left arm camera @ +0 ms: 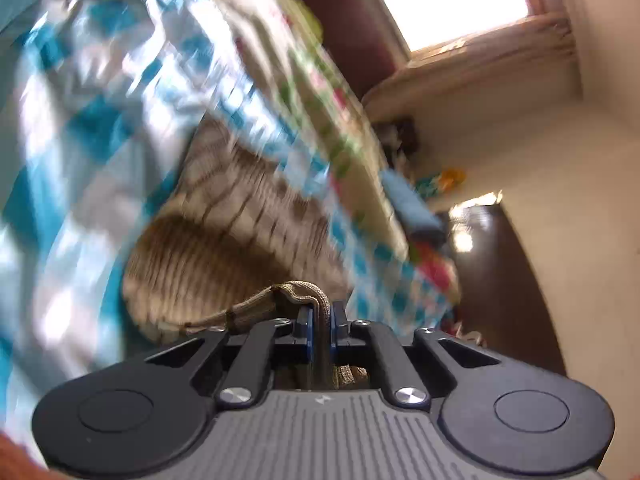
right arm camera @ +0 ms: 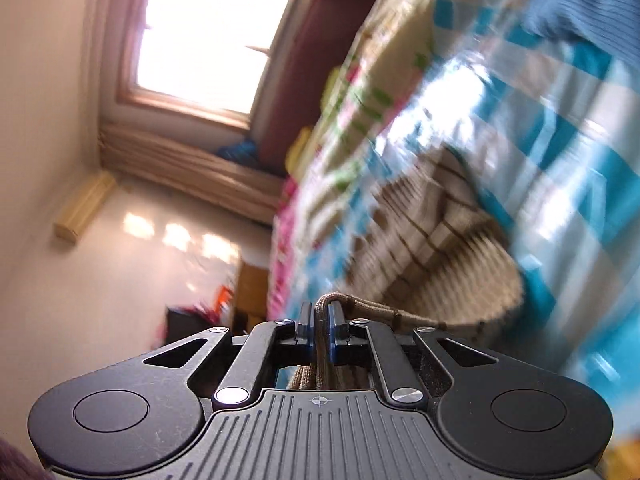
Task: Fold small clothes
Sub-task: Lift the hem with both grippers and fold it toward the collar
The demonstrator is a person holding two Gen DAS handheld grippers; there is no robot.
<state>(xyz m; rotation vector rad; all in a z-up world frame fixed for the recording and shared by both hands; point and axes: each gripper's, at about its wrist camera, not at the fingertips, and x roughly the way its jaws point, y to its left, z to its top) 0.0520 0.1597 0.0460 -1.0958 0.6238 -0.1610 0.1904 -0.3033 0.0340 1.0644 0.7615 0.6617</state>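
**Both tongs pinch the hem of a striped knit garment over the bed**

The left tongs point(left arm camera: 320, 316) are closed tight on a folded edge of the tan garment point(left arm camera: 240, 240); the ribbed hem bulges up between the blue pads point(left arm camera: 306, 326) and trails off to the left as a narrow band. The right tongs point(right arm camera: 320, 316) are likewise clamped on the same kind of hem, which humps over the pad tips and runs off to the right.

The garment point(right arm camera: 440, 248) is a small knitted piece, beige with thin dark brown stripes crossing into a loose check, ribbed along its edge. From each pair of tongs it hangs and spreads forward toward the bedspread point(left arm camera: 80, 120), a blue, white and grey checked cover.

Both views are tilted and smeared, so the garment's shape and whether its far part rests on the bedspread point(right arm camera: 560, 140) cannot be told. A floral sheet point(left arm camera: 320, 92) borders the checked cover. Beyond lie a bright window point(right arm camera: 212, 36), pale walls and a dark headboard point(left arm camera: 344, 20); small coloured things in the room's far corner are too blurred to name.
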